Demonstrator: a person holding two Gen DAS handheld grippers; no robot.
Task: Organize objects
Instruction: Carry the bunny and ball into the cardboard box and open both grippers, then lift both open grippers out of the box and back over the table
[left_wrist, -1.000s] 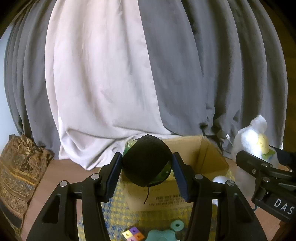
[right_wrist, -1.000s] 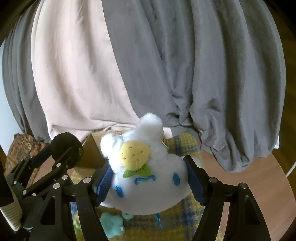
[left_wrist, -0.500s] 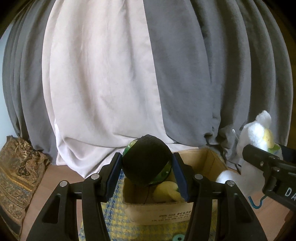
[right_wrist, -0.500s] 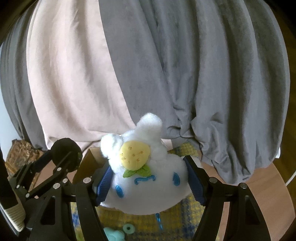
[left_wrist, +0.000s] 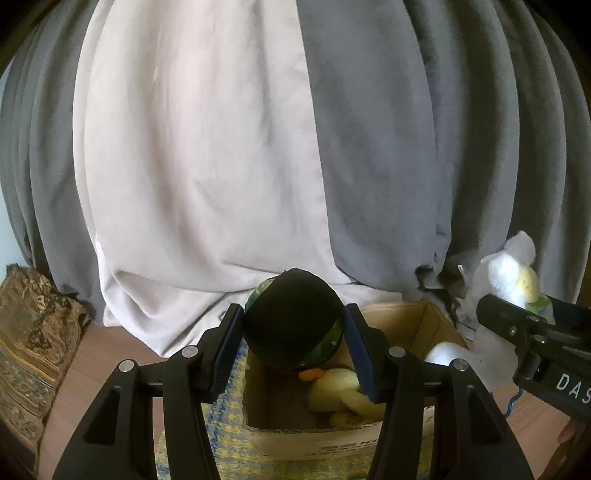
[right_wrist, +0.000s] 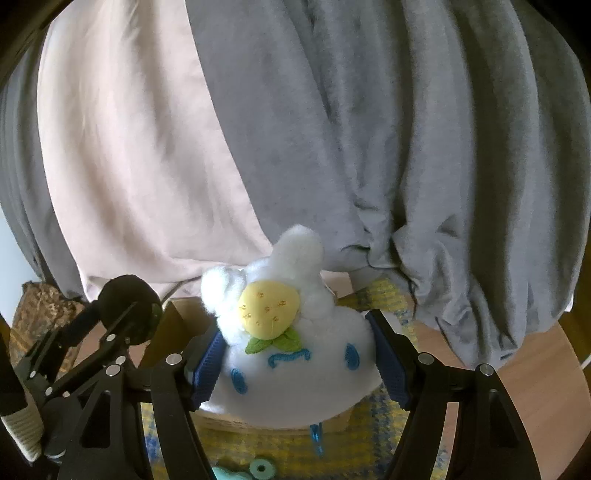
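While the left gripper (left_wrist: 293, 345) clamps the round black-and-green soft toy (left_wrist: 293, 319) over the open brown cardboard box (left_wrist: 417, 321) and the right gripper (right_wrist: 297, 363) pinches the fluffy white plush (right_wrist: 295, 362) near its rim, each should centre above the opening before letting go.

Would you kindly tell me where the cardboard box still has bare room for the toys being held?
The cardboard box has bare floor on its left half, between the left wall and the yellow plush. The right half is crowded: the yellow plush and a white plush fill it. Bare wooden table also lies right of the plaid mat, below the grey curtain.
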